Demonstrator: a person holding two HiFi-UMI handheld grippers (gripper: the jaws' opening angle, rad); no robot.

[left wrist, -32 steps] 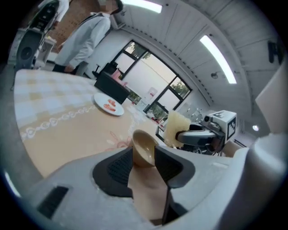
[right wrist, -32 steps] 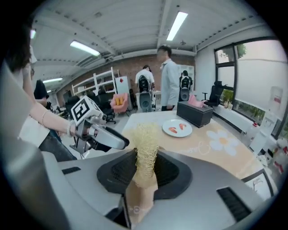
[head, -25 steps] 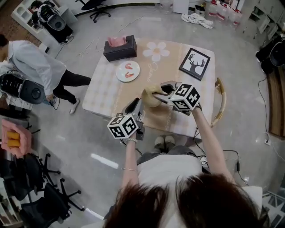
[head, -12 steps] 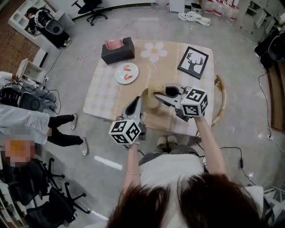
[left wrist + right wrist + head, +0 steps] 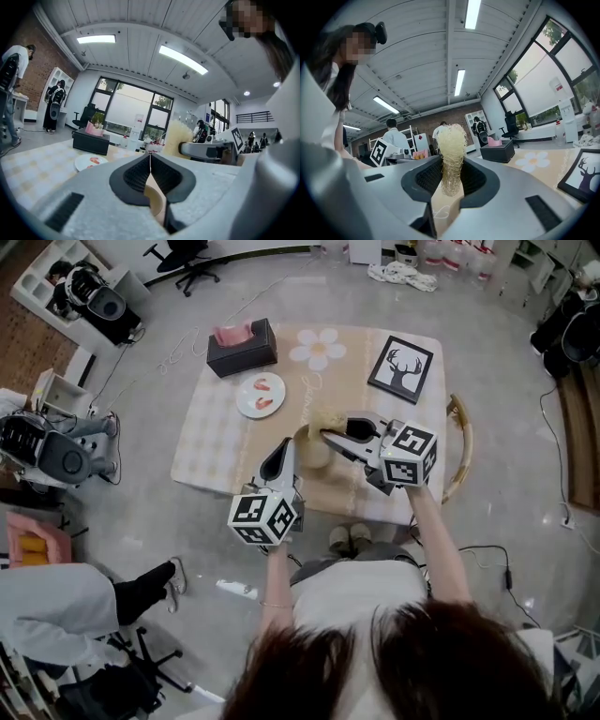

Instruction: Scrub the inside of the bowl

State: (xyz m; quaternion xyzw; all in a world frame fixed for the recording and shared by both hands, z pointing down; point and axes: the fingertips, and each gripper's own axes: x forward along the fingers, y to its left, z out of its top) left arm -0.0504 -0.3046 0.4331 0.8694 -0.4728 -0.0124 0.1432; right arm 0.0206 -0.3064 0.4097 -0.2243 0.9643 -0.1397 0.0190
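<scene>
Over the worktop [image 5: 220,432], jaws of the left tool [image 5: 284,448] have just closed on the bowl [image 5: 312,452]; the right tool [image 5: 327,434], clenching the scrubber [image 5: 451,145], must next press inside.

The person has dark brown hair [image 5: 375,662] and wears a white short-sleeved top [image 5: 352,594], dark grey trousers [image 5: 317,570], pale slippers [image 5: 348,538] and a thin bracelet [image 5: 266,603] on the left wrist. The left gripper [image 5: 281,446] and the right gripper [image 5: 328,435] have light grey moulded shells and black ribbed pads [image 5: 136,176]. Each carries a white cube [image 5: 263,517] printed with black square markers.
</scene>
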